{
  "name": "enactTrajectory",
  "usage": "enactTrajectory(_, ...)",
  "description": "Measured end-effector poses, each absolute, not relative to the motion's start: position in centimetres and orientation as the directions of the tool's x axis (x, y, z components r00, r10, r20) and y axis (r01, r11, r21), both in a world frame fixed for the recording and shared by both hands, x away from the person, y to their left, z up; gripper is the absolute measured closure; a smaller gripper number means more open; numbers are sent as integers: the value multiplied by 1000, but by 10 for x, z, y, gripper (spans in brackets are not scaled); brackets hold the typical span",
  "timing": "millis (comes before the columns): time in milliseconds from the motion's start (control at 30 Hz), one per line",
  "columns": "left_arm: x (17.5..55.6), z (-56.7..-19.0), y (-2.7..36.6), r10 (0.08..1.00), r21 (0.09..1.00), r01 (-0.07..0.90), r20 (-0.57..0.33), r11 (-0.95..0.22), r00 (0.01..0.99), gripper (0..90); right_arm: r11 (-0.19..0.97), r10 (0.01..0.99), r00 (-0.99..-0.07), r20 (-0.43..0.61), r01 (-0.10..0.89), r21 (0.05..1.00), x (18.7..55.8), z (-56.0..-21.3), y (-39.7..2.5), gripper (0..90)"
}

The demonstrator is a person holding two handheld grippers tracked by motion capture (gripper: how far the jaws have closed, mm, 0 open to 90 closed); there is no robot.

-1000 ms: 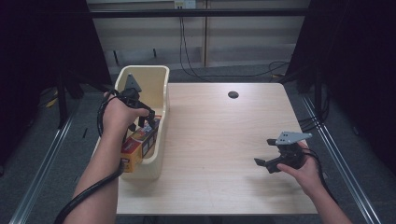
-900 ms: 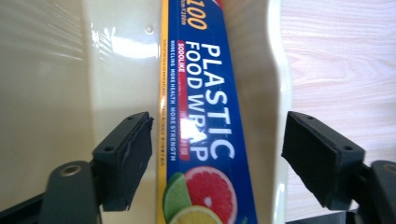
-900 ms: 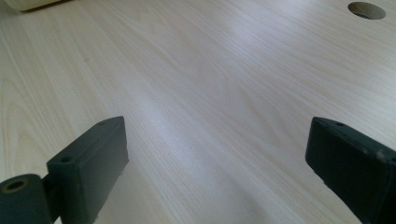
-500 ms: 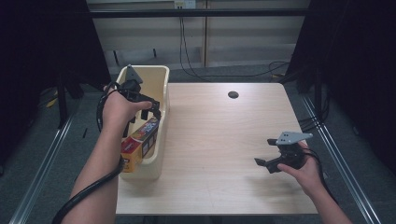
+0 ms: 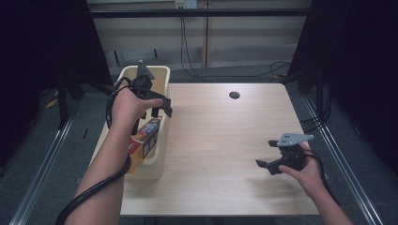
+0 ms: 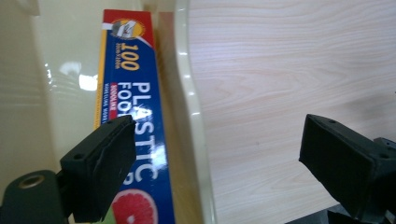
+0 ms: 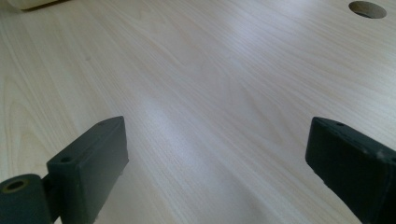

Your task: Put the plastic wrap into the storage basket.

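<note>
Since 1.0 s ago, left hand-held gripper (image 5: pixel 159 108) lifted from the cream bin (image 5: pixel 162 75), jaws spread over its rim. Plastic-wrap box (image 6: pixel 135 116) lies inside against that wall. My right hand-held gripper (image 5: pixel 266 157) hovers spread above the counter (image 5: pixel 220 140).

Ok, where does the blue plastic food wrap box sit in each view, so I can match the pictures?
High view: the wrap box lies in the cream bin at the table's left edge, below the left gripper.
Left gripper view: upper left to bottom centre, inside the bin, partly behind the left-hand jaw.
Right gripper view: not in it.
Shared landmark: the round hole in the tabletop, at the right gripper view's top right.
</note>
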State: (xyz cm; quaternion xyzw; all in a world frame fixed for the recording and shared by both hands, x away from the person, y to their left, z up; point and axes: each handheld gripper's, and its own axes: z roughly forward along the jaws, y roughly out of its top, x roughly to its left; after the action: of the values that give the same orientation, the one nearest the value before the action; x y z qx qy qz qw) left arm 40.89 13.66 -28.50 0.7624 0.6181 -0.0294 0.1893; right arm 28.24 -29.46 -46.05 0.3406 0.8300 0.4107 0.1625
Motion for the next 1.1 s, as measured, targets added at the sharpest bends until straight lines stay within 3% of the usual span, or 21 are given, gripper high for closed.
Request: enactTrajectory(1100,403,-298,77,856,280,907,-329,-314,398,48,428,696,-718,12,429,795,282,-461,-295,56)
